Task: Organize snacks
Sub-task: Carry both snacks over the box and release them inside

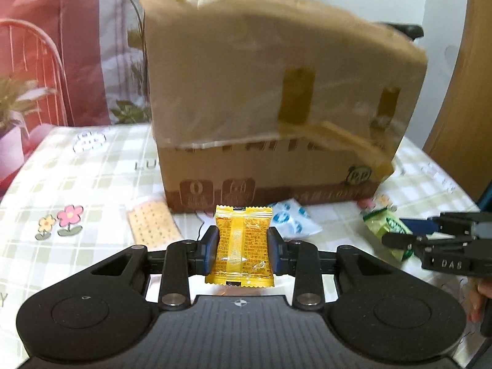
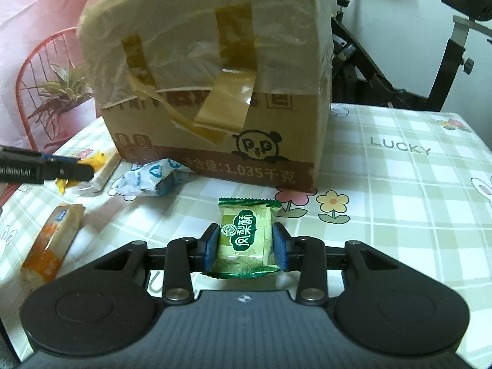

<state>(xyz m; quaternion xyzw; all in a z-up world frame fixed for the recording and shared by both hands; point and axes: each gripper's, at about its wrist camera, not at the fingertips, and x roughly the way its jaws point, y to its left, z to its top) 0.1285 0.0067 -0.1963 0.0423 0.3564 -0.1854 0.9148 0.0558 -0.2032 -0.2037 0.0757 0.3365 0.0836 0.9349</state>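
Firstly, from the left wrist camera, we see our left gripper (image 1: pixel 243 247) clenched on a yellow snack packet (image 1: pixel 243 246), with one blue pad pressing each side of it. The packet is lifted above the checked tablecloth (image 1: pixel 92 184). Far behind it stands a cardboard box (image 1: pixel 276 123) with loose tape. Near the box lie a cracker pack (image 1: pixel 153 226) on the left and a blue-and-white wrapper (image 1: pixel 292 218) on the right. At the right edge we see the right gripper (image 1: pixel 396 240) holding a green packet (image 1: pixel 386 226).

Next, from the right wrist camera, our right gripper (image 2: pixel 246 246) grips the green packet (image 2: pixel 246 240) between both pads, above the tablecloth (image 2: pixel 399 200) and near the box (image 2: pixel 209 92). On the left lie the wrapper (image 2: pixel 150 178) and an orange snack bar (image 2: pixel 52 246).
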